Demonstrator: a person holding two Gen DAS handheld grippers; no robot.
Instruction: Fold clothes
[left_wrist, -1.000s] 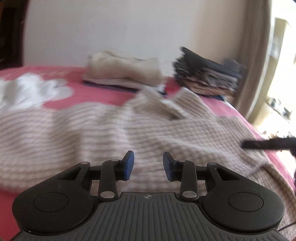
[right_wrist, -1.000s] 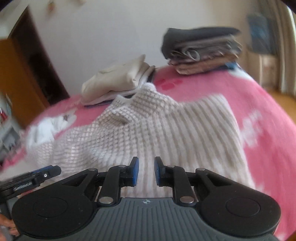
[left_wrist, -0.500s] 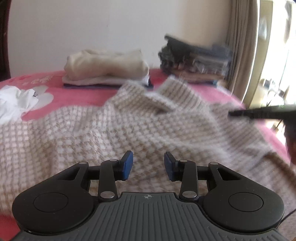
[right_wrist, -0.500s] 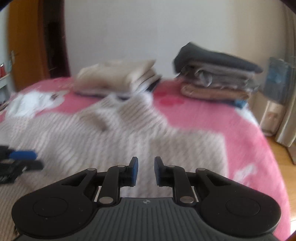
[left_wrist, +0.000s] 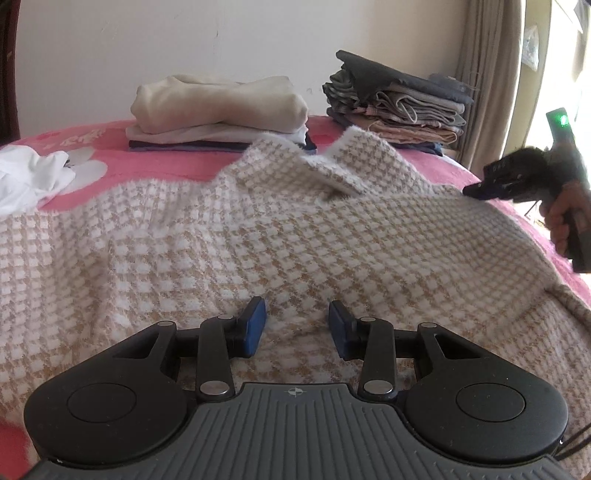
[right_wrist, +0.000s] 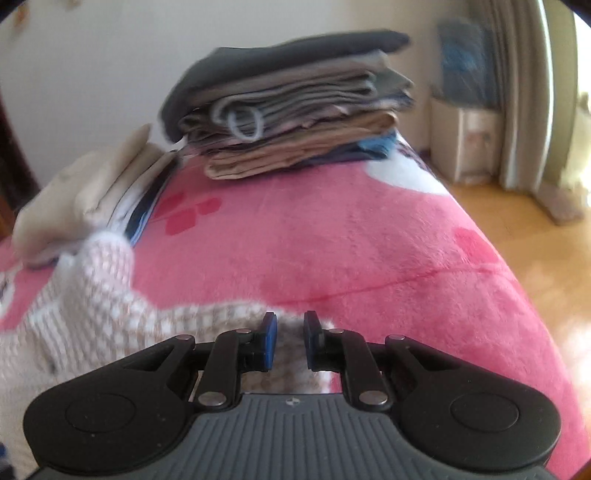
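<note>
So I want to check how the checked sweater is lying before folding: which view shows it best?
The left wrist view: the checked sweater lies spread across the pink blanket, collar visible. The right wrist view shows only a blurred strip of it along one edge, at lower left.

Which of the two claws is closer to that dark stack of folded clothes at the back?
Right. The right claw sits at the checked sweater's far edge, facing the dark stack across bare pink blanket. The left claw hangs over the sweater's near part, farther back.
</note>
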